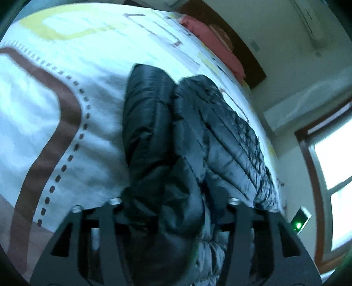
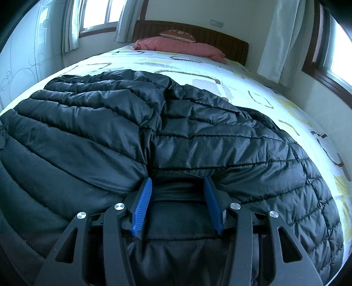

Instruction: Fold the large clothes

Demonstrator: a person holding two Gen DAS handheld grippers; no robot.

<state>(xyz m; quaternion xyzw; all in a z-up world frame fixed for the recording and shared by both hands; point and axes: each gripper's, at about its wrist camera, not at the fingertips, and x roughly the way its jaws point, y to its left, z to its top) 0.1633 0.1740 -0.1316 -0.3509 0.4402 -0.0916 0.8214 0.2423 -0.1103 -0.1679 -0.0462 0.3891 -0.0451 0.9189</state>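
In the right wrist view, the right gripper (image 2: 177,198) sits nearest, its two blue ribbed pads (image 2: 142,205) pressed into a bunched fold of the black quilted puffer jacket (image 2: 198,136), so it is clamped on that fabric. The jacket spreads out from the pads across the near part of the bed with the white patterned cover (image 2: 253,88), its long axis running left to right across this view and its stitched channels following that line. Beyond it lie a pink pillow (image 2: 176,45), a dark wooden headboard (image 2: 231,43) and a curtained window (image 2: 96,13).

In the left wrist view, the left gripper (image 1: 173,211) has a thick fold of the same jacket filling the gap between its black fingers; the pads are hidden under the cloth, so whether they grip it cannot be told. From there the jacket runs away up the frame as two puffy ridges, lying on the cover. A small device with a green light (image 1: 300,221) stands at the right.
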